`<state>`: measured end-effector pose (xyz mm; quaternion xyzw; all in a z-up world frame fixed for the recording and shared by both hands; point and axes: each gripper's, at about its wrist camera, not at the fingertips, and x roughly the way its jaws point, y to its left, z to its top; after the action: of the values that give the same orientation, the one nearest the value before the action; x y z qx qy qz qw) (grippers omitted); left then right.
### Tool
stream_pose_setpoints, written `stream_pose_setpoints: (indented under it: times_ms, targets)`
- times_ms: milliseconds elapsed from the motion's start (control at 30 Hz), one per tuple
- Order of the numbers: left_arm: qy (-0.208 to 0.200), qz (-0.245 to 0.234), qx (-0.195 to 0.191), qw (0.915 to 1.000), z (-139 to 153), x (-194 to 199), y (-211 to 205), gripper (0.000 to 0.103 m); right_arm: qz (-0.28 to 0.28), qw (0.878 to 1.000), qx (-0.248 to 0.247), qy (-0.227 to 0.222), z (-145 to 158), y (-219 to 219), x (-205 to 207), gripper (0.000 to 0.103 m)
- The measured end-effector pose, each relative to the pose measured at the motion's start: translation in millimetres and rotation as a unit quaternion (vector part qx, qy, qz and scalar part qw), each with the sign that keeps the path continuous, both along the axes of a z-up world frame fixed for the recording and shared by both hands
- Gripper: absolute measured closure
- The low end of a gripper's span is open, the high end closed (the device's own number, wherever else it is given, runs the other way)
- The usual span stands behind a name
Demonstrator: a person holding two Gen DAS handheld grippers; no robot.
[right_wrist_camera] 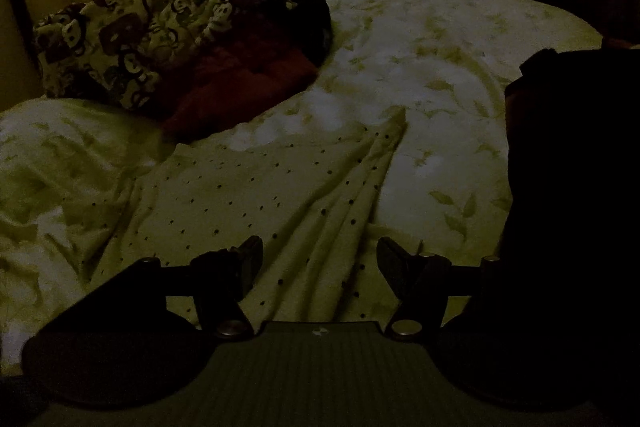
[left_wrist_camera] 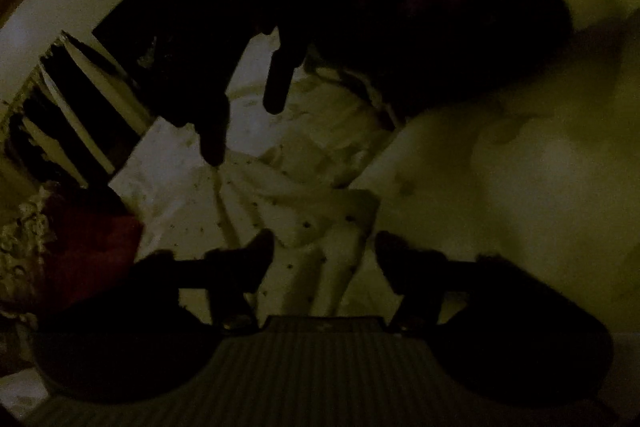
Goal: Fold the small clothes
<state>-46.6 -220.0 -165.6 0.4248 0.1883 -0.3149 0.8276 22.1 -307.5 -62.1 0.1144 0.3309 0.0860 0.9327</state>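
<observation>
On the bed, the leaf-print sheet (right_wrist_camera: 440, 75) lies open to the far right. At the far left, a patterned pillow (right_wrist_camera: 132, 39) and a dark red cushion (right_wrist_camera: 240, 83) block passage. The other gripper (left_wrist_camera: 248, 99) hangs over the dotted garment (right_wrist_camera: 248, 187).

- Left tool (left_wrist_camera: 325, 251): two dark fingers (left_wrist_camera: 256, 255) stand apart with a clear gap between them, angled downward. Whether the tips press on anything cannot be told in the dim light.
- Right tool (right_wrist_camera: 320, 255): fingers (right_wrist_camera: 394, 259) spread to a similar gap, also tilted down; the pads are not seen clamping anything.
- From the left wrist view, the right tool (left_wrist_camera: 244, 123) shows opposite as a dark silhouette, two fingertips pointing down and apart.
</observation>
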Motion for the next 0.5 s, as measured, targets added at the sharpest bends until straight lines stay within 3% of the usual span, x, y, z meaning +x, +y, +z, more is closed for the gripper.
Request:
stream_pose_setpoints:
  times_ms: [100,167,267,333,400,500]
  targets:
    - [0.005,-0.003,0.011,0.9999,-5,-4,-7,0.047,-0.002,1.0,0.005,-0.005,-1,0,0,0.0]
    - [0.015,0.005,0.024,0.9996,-16,9,-16,0.054,-0.007,1.0,0.012,-0.006,-1,-1,1,0.0]
    - [-0.011,0.026,0.031,0.9991,-26,31,-27,0.059,-0.009,1.0,0.019,-0.008,1,-3,2,0.0]
    - [0.007,0.031,0.017,0.9993,-24,44,-31,0.077,-0.009,1.0,0.017,-0.005,1,-3,2,0.0]
    - [0.03,0.038,-0.006,0.9988,-15,48,-28,0.088,-0.011,1.0,0.01,-0.002,1,-1,4,0.0]
    - [0.032,0.046,-0.057,0.9968,6,47,-7,0.093,-0.019,1.0,0.007,0.009,0,1,12,0.0]
